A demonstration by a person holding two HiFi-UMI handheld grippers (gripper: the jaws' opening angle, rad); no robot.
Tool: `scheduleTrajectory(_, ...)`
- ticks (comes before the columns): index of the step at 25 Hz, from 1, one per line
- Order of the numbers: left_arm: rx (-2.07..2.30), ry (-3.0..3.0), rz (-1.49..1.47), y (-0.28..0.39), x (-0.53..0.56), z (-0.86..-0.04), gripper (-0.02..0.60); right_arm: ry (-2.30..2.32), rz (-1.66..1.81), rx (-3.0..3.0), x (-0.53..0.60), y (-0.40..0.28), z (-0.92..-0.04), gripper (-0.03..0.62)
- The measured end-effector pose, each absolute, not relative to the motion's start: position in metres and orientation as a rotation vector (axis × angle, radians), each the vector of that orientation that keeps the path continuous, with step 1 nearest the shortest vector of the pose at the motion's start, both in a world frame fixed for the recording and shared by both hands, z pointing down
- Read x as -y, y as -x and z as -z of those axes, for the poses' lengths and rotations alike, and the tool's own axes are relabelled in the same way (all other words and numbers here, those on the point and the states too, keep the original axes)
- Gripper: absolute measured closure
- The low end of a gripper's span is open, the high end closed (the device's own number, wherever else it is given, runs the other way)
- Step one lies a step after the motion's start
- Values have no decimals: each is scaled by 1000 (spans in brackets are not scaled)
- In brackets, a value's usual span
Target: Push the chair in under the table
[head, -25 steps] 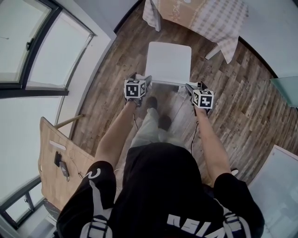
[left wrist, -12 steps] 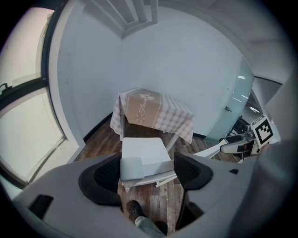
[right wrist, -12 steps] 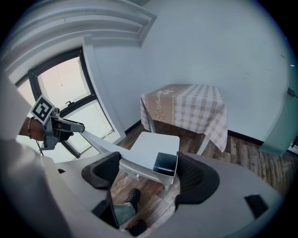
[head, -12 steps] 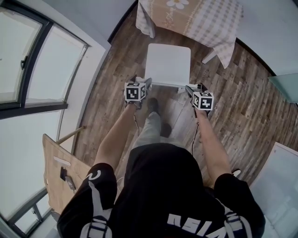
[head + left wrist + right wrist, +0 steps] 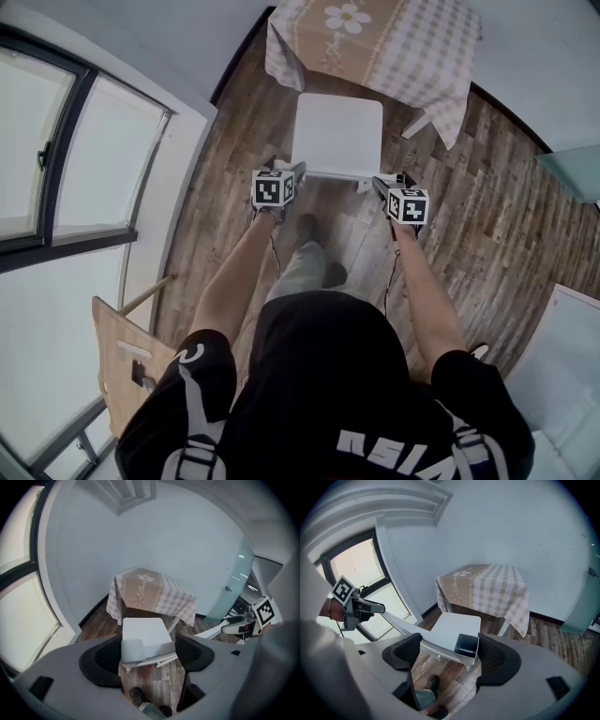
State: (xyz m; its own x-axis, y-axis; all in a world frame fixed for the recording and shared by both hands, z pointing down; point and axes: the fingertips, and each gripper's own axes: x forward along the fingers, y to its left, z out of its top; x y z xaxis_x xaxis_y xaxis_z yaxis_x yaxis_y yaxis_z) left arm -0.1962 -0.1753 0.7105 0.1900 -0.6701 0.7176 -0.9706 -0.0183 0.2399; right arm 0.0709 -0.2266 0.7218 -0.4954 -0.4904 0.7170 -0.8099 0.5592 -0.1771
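A white chair (image 5: 339, 131) stands on the wood floor, its seat front at the edge of the table (image 5: 375, 37) with a checked cloth. My left gripper (image 5: 292, 170) is at the left end of the chair's back rail and my right gripper (image 5: 386, 180) at the right end. In the left gripper view the jaws (image 5: 149, 656) stand wide apart, with the rail's rounded end (image 5: 132, 651) by the left jaw. In the right gripper view the gripper (image 5: 449, 656) is also open, with the rail's hollow end (image 5: 467, 646) beside the right jaw.
A large window (image 5: 84, 141) runs along the left wall. A wooden board (image 5: 127, 366) leans at the lower left. A glass panel (image 5: 574, 171) and a white cabinet (image 5: 562, 356) are on the right. The person's shoe (image 5: 307, 225) is just behind the chair.
The chair and both grippers have moved forward toward the table. More of the table shows at the top, and the seat front now reaches the cloth's edge.
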Motion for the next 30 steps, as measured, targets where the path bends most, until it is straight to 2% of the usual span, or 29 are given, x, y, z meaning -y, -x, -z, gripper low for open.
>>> scheduleTrajectory(30, 1415, -1905, -606, 231, 291, -710, 235, -1191, -743, 2111, 309, -39, -721, 197)
